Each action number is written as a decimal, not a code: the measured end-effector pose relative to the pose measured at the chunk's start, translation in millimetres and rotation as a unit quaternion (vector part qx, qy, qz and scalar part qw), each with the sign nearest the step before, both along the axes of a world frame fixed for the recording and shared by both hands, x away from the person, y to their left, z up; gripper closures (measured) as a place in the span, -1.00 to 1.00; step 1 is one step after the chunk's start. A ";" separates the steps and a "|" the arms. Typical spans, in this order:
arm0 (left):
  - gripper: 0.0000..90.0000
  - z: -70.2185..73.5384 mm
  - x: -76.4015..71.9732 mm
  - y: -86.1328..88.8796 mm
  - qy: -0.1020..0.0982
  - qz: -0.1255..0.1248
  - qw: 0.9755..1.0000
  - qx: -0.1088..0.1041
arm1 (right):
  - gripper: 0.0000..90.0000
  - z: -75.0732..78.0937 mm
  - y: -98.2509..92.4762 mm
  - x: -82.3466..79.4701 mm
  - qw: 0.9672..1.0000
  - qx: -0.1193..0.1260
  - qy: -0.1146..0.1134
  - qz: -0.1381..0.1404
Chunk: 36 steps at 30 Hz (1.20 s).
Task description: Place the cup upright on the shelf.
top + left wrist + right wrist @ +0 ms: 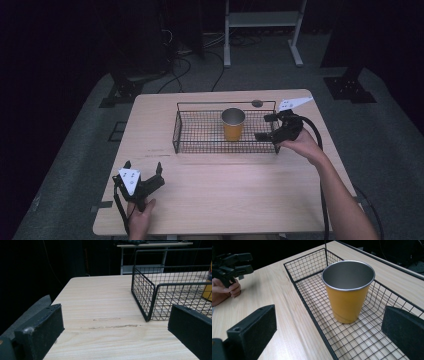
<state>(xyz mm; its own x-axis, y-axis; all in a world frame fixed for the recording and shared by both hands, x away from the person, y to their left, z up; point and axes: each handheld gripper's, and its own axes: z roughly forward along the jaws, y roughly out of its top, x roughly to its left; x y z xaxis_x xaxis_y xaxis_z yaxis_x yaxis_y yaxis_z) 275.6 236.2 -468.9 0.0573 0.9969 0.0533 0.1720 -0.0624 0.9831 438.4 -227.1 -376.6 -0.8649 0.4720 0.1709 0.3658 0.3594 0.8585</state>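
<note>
An orange cup with a silver metal inside (348, 293) stands upright in the black wire basket (200, 145) on the pale wooden table (225, 185). The right gripper (267, 127) hovers at the basket's right end, jaws spread wide and empty. The left gripper (144, 170) sits near the table's front left, jaws likewise apart, holding nothing.

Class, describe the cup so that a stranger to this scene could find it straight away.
Start at the wooden table and find the black wire basket on its far half. The cup stands upright inside it: orange outside, bare metal inside, and empty.
</note>
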 end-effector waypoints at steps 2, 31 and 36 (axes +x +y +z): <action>-1.00 0.0 0.0 0.0 0.000 0.000 1.000 0.000 | -1.00 -0.9 -0.8 -1.4 1.000 -0.003 0.005 0.001; -1.00 0.0 0.3 0.7 0.000 -0.002 1.000 -0.003 | -1.00 -12.7 -16.8 -33.1 1.000 0.008 -0.001 0.013; -1.00 0.0 0.1 0.6 0.000 -0.003 1.000 -0.001 | -1.00 -15.9 -17.9 -40.9 1.000 0.012 -0.001 0.018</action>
<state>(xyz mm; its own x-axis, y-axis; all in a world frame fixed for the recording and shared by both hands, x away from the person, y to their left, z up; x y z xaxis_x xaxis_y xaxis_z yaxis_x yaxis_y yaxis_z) 275.7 236.8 -468.9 0.0642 0.9966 0.0507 0.1719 -0.0611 0.9832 397.4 -245.0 -392.6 -0.8818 0.4355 0.1812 0.3518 0.3511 0.8677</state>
